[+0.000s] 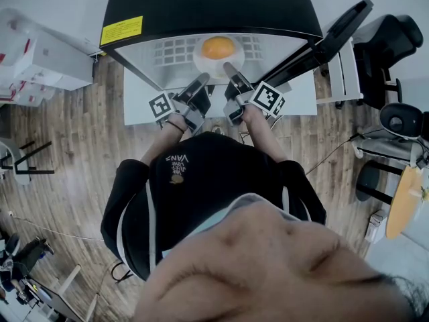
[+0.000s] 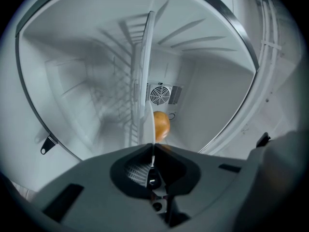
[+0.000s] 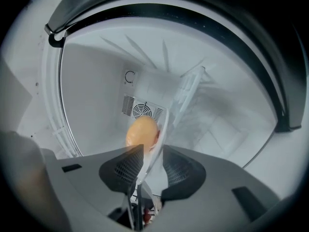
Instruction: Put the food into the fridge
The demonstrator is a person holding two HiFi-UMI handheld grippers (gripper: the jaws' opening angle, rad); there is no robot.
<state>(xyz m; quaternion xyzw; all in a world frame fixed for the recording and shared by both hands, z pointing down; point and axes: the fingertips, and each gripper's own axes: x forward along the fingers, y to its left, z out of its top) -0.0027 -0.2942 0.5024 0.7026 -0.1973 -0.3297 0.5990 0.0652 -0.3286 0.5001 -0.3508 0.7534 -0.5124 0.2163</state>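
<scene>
A white plate (image 1: pixel 199 59) carrying a round orange-brown piece of food (image 1: pixel 218 47) sits inside the open fridge (image 1: pixel 201 5). Both grippers reach into the fridge at the plate's near rim. My left gripper (image 1: pixel 200 82) is shut on the rim; in the left gripper view the plate (image 2: pixel 148 105) runs edge-on into the closed jaws (image 2: pixel 153 148), with the food (image 2: pixel 161 124) just beyond. My right gripper (image 1: pixel 231 72) is open: the plate's rim (image 3: pixel 163 124) passes through the gap between its jaws (image 3: pixel 153 153), and the food (image 3: pixel 141 132) lies behind its left jaw.
A fan vent (image 2: pixel 159 94) sits in the fridge's back wall and a wire shelf (image 1: pixel 171 49) to the left inside. The fridge door (image 1: pixel 335 35) stands open at the right. The fridge rests on a white table (image 1: pixel 295 92). Black chairs (image 1: pixel 395 45) stand right, white shelving (image 1: pixel 40 59) left.
</scene>
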